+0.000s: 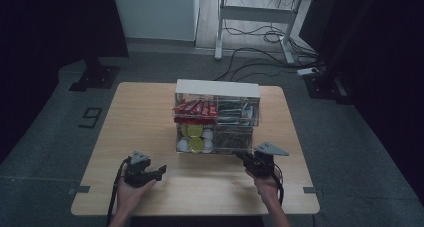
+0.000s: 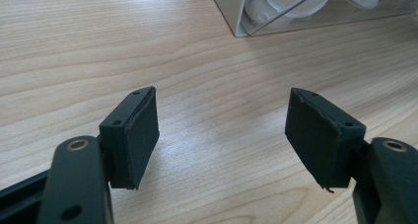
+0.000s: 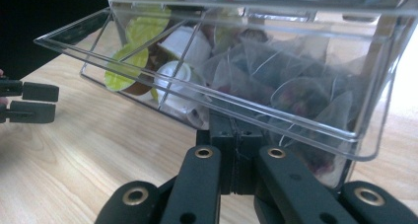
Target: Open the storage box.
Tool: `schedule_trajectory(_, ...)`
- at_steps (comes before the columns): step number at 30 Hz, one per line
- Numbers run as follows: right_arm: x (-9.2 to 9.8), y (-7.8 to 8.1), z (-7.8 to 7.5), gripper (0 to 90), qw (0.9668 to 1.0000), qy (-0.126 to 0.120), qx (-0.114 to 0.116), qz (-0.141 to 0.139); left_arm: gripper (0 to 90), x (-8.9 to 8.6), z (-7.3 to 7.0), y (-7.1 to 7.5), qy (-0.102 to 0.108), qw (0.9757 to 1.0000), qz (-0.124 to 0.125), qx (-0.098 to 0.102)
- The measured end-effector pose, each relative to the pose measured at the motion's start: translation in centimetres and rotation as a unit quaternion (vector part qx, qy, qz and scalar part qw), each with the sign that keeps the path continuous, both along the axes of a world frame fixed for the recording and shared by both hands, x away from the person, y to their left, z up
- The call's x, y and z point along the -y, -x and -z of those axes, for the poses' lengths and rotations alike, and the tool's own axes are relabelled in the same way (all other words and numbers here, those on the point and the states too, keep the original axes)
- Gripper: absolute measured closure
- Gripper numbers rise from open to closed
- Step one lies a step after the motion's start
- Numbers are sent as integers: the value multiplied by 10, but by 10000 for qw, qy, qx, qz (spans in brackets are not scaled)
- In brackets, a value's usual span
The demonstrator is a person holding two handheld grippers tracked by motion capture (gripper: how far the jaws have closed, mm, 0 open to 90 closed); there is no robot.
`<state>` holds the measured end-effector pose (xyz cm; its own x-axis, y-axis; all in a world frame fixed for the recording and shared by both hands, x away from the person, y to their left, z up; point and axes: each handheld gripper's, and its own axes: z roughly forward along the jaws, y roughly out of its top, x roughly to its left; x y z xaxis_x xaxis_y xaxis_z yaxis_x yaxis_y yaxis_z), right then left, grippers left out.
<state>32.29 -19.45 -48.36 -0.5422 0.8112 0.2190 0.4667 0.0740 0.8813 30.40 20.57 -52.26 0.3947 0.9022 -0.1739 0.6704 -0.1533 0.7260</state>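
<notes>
The high view looks down over my table. My gripper views sit low and close; both catch the clear box.

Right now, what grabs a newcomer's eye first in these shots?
The clear plastic two-tier organiser box at the middle of the light wooden table: red sachets in its top left compartment, yellow-green and white capsules below them. Its lower drawer tilts open toward the shut right gripper, showing mesh tea bags. The left gripper rests open over bare wood near the front left.
</notes>
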Motion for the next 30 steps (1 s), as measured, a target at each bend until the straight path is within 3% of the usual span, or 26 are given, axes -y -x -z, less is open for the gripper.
schedule_trajectory(13,1,-16,-14,894,9997,-201,139,-1,291,0,1,-1,-88,10000,-36,-8)
schedule_trajectory(25,-1,-25,-26,894,9986,-420,304,95,298,1,-1,1,-71,9999,-90,102)
schedule_trajectory(30,2,-28,-26,894,9971,-603,351,291,297,5,-1,2,-112,9999,-28,102)
